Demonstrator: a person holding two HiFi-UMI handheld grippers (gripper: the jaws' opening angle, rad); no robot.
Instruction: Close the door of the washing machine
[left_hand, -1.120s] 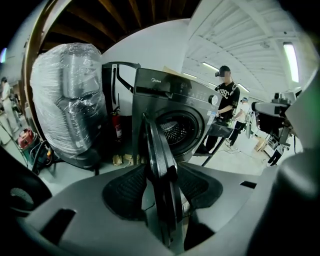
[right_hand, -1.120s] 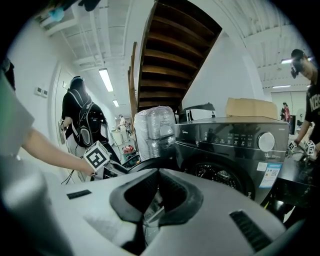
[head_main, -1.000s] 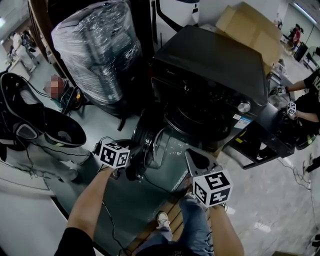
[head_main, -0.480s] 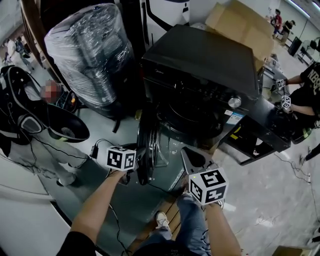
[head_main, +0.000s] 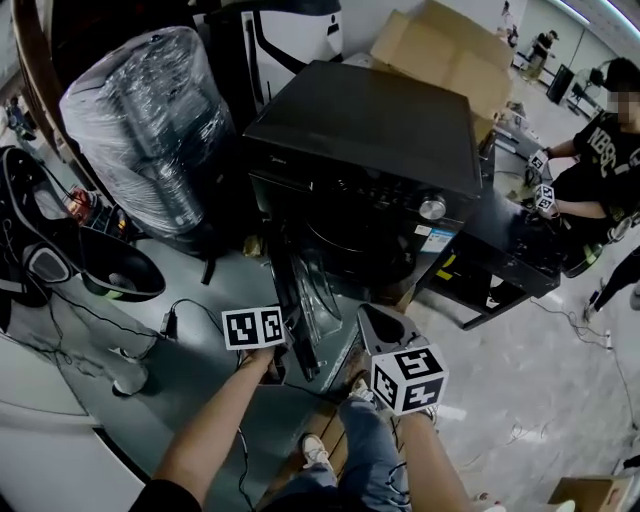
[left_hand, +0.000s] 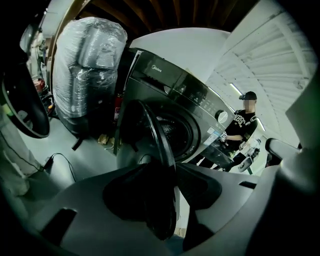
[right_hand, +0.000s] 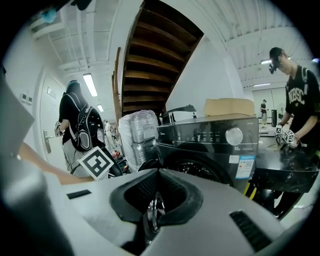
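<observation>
The black front-loading washing machine (head_main: 370, 120) stands ahead with its round door (head_main: 300, 300) swung out, edge-on to me. My left gripper (head_main: 285, 358) is at the door's lower rim. In the left gripper view the door's rim (left_hand: 155, 130) runs between the jaws of the left gripper (left_hand: 167, 172), which are shut on it after just opening a little. My right gripper (head_main: 385, 318) hangs right of the door, apart from it, below the drum opening (head_main: 350, 235). In the right gripper view the right gripper (right_hand: 159, 172) is shut on nothing, facing the washing machine (right_hand: 215, 135).
A plastic-wrapped bundle (head_main: 140, 120) stands left of the machine, and cardboard boxes (head_main: 440, 50) behind it. A low black unit (head_main: 510, 250) adjoins its right side, where a person (head_main: 600, 150) works. A cable (head_main: 190, 310) lies on the floor. My shoe (head_main: 318, 450) is below.
The door has swung from wide open to edge-on, closer to the machine. My left gripper moved right with it. My right gripper shifted slightly left.
</observation>
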